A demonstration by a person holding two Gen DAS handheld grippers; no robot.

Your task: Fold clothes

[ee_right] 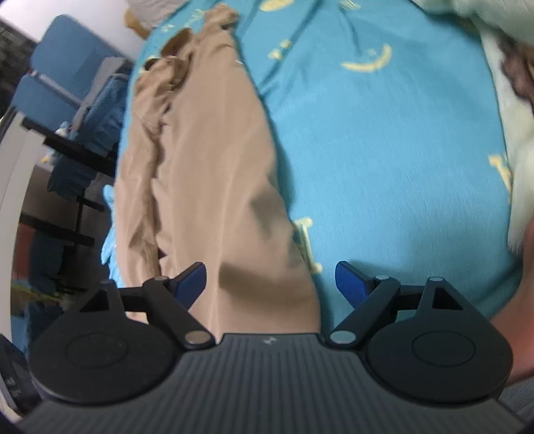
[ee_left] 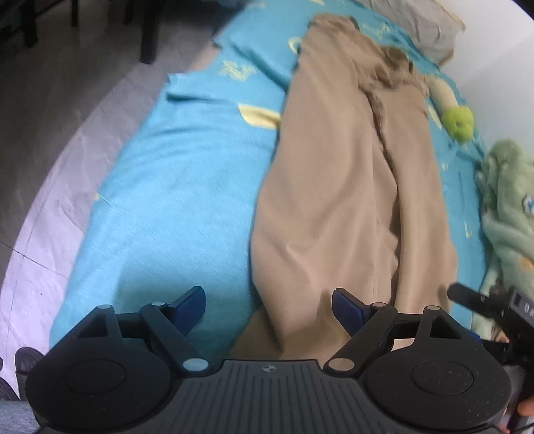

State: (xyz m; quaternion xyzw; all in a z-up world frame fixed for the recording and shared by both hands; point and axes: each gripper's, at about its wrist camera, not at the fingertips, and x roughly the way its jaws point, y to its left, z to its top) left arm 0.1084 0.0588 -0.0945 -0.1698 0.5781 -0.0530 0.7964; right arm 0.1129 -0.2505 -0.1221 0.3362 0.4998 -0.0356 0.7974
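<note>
Tan trousers (ee_left: 350,187) lie lengthwise on a bed with a turquoise sheet (ee_left: 173,200), legs side by side, waistband bunched at the far end. My left gripper (ee_left: 268,308) is open and empty, hovering over the near leg ends. The trousers also show in the right wrist view (ee_right: 207,173). My right gripper (ee_right: 270,278) is open and empty above the near end of the trousers, its right finger over the sheet (ee_right: 383,160). The right gripper's body shows at the right edge of the left wrist view (ee_left: 494,310).
A pale green fleece blanket (ee_left: 510,213) lies on the right of the bed, beside a lime-green soft toy (ee_left: 459,122). A grey pillow (ee_left: 417,26) is at the head. The bed edge and floor (ee_left: 50,133) are to the left. Blue chairs (ee_right: 66,83) stand beyond.
</note>
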